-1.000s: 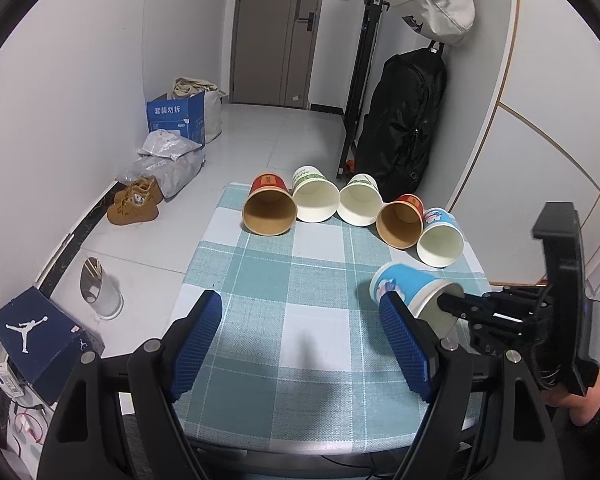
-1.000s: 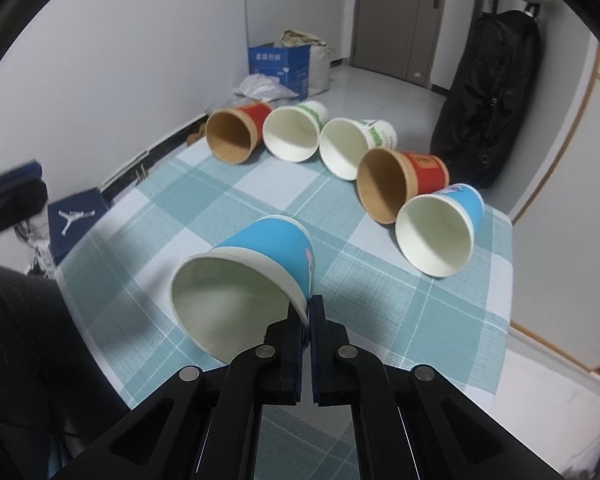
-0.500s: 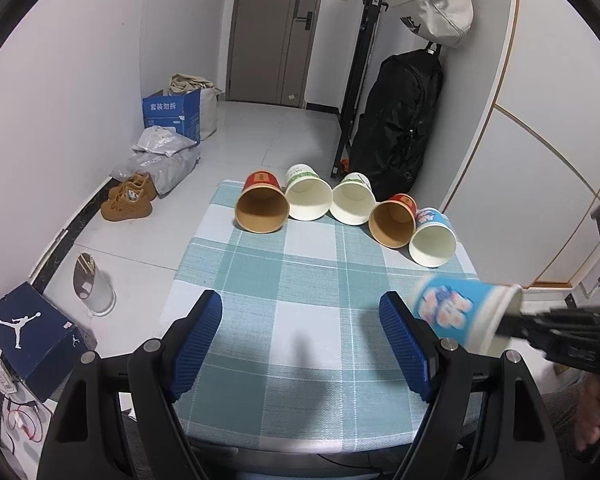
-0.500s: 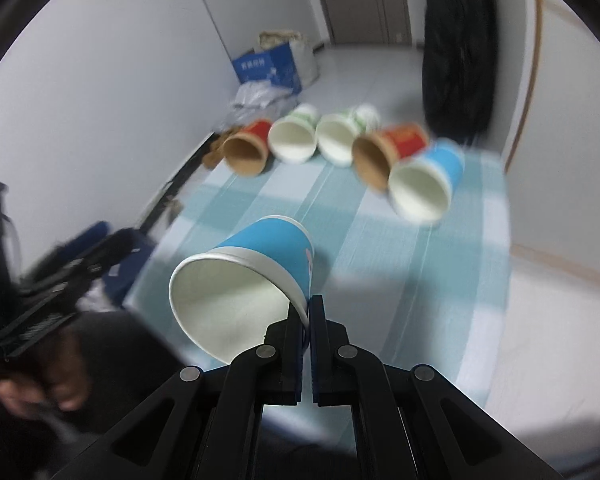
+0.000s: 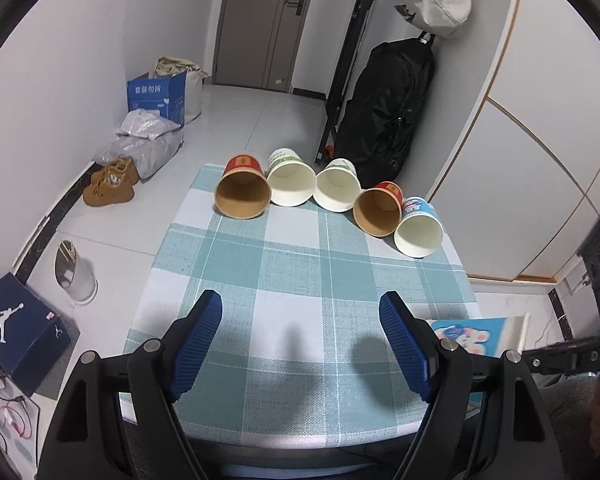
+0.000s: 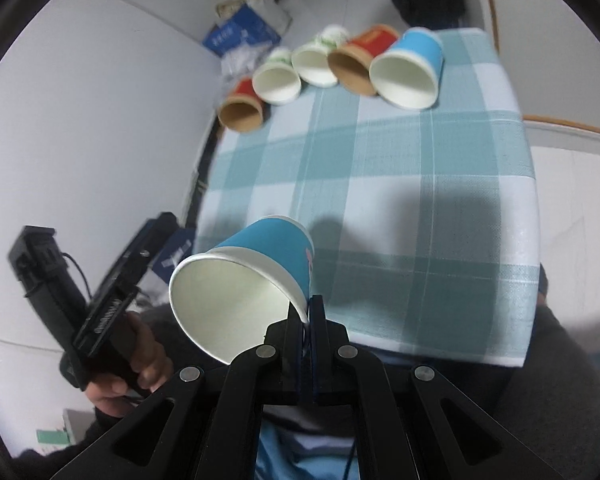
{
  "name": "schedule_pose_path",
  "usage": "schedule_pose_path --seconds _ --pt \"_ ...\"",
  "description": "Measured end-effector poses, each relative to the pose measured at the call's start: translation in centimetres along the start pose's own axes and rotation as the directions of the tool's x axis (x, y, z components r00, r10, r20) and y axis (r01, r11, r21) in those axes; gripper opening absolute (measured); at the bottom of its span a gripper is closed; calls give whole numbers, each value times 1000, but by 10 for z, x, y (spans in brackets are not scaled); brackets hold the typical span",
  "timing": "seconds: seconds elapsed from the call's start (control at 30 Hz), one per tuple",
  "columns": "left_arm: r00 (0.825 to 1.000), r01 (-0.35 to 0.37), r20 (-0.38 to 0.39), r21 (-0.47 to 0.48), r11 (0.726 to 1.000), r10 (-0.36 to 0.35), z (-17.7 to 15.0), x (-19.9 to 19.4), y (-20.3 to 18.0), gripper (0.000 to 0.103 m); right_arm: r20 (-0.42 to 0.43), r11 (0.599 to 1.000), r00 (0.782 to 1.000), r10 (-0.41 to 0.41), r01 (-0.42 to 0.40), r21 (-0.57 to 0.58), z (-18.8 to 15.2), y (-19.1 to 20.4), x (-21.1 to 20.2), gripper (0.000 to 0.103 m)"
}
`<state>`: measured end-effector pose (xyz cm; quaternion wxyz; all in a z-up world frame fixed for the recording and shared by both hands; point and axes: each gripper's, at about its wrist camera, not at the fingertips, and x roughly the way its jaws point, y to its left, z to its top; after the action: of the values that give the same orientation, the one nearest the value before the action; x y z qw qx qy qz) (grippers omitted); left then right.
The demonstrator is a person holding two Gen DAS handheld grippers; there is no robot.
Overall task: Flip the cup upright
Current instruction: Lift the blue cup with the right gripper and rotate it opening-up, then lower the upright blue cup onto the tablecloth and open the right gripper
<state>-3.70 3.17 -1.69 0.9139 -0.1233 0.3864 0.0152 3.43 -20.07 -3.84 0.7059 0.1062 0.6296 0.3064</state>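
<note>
My right gripper [image 6: 307, 312] is shut on the rim of a blue paper cup [image 6: 260, 276]. It holds the cup in the air above the table's near edge, mouth facing the camera. The same cup [image 5: 476, 336] shows in the left wrist view at the lower right, behind my left gripper's right finger. My left gripper [image 5: 300, 344] is open and empty over the near part of the checked tablecloth [image 5: 300, 264]. The left gripper's body [image 6: 100, 312] shows in the right wrist view, held in a hand.
Several cups lie on their sides in a row at the table's far edge: a red one [image 5: 242, 196], two white ones [image 5: 292, 182] [image 5: 337, 190], another red one [image 5: 378, 210] and a blue one [image 5: 418, 228]. A black bag [image 5: 384, 112] and floor clutter lie beyond.
My right gripper has lifted the blue cup off the cloth and pulled it back toward the near edge, tilting as it went. The left gripper has stayed open and drawn back slightly.
</note>
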Motion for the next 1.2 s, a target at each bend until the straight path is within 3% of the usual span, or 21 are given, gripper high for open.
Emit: schedule_pose_path --seconds 0.23,0.5,0.63,0.77,0.87,0.93,1.0,1.03,1.1,1.2 --pt "1000 -17 -17 15 1000 17 1 2 4 78 -95 986 988 -126 113 -123 37 23 19 2" --pt "999 -7 -52 -26 1000 6 5 7 14 78 -221 947 934 -280 230 -226 72 34 63 2" --pt "999 -5 -54 -27 1000 3 8 9 13 78 -253 935 914 -317 258 -242 90 37 79 2" --pt "997 12 -70 -55 998 -16 10 13 16 78 -274 939 911 -310 247 -241 104 39 89 5" --pt "996 13 -89 -59 998 -18 11 17 16 78 -245 938 920 -307 248 -243 113 41 93 6" --pt "996 13 -85 -55 998 -18 10 16 15 78 -213 934 928 -305 248 -256 118 42 93 11" --pt "997 10 -80 -50 999 -14 11 15 14 78 -169 938 942 -290 244 -247 122 39 89 26" --pt "997 5 -80 -46 999 -9 11 15 13 78 -148 942 949 -278 239 -237 124 37 85 27" --pt "997 -8 -81 -40 999 5 11 16 12 78 -75 958 972 -221 202 -202 122 32 73 29" --pt "997 -53 -64 -23 998 51 11 17 9 78 43 975 987 -155 160 -155 109 25 51 31"
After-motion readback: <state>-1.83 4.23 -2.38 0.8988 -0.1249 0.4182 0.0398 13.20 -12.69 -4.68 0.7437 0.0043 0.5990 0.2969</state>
